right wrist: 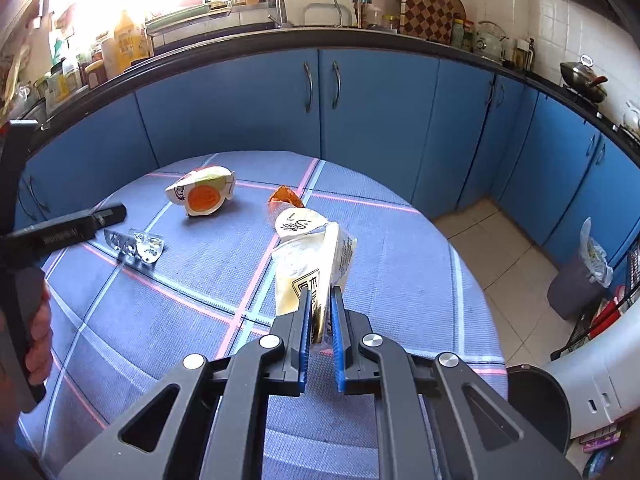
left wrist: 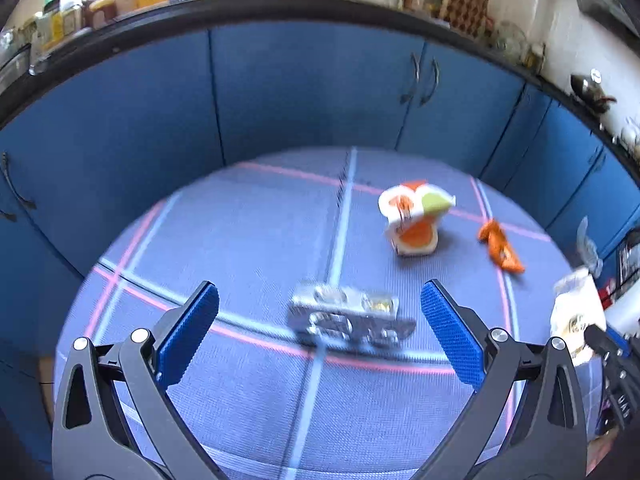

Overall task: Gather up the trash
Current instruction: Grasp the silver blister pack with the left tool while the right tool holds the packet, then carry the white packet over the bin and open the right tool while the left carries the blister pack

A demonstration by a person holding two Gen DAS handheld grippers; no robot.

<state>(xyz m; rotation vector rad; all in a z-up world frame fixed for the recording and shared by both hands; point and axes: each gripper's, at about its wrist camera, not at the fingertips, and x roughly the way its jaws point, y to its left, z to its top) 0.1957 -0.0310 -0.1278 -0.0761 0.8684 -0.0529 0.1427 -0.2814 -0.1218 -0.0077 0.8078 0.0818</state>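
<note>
Between left tool (left wrist: 320,336) pads, foil blister pack (left wrist: 350,316)

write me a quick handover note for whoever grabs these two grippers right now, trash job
Left gripper: open, nothing held, fingers either side of the silver blister pack lying on the blue tablecloth.
Right gripper: shut on the pale crumpled wrapper, lifted off the cloth.
Still on the table: the blister pack, the orange-and-white carton and the small orange wrapper.
Dark round bin sits at the table's near right edge.
Done: one piece picked up. Left: drop it, then collect the other three.
</note>
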